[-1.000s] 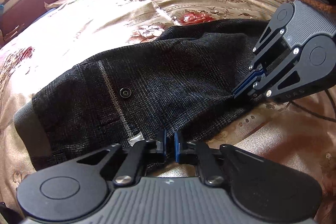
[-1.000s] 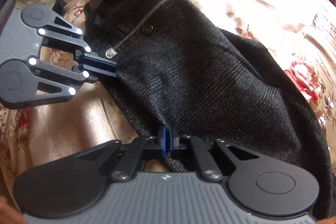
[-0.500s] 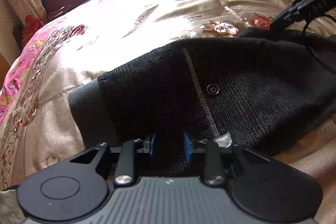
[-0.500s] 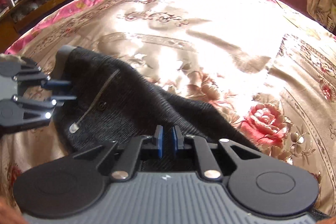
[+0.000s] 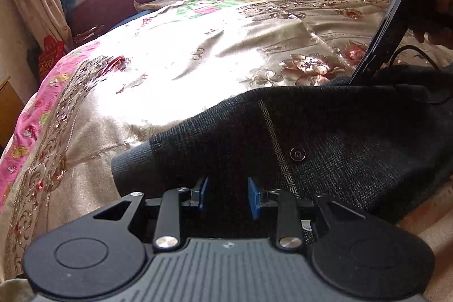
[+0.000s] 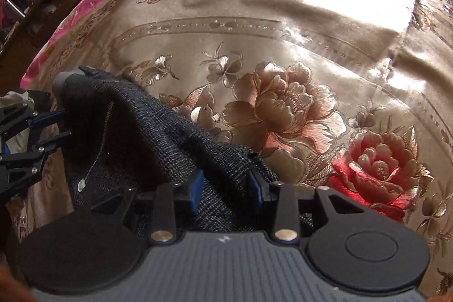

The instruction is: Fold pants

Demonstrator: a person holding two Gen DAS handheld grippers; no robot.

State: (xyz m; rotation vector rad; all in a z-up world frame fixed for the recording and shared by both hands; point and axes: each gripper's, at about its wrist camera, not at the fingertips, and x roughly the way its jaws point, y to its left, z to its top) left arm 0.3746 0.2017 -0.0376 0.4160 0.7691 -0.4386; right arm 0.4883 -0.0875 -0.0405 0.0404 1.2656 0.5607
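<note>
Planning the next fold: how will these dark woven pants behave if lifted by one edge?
The dark grey woven pants are probably floppy: they ridge up in bunched folds. Likely fairly heavy, since the weave looks thick. They may slide on the glossy floral satin bedspread.

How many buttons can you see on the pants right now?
1. A dark round button sits beside the herringbone trim strip on the pants, ahead and right of the left gripper. Folded fabric may hide others.

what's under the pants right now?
The floral bedspread lies under the dark pants, showing on all sides around them. Whatever sits beneath the fabric itself is covered. Both the left tongs and right tongs stand open over the cloth.
</note>
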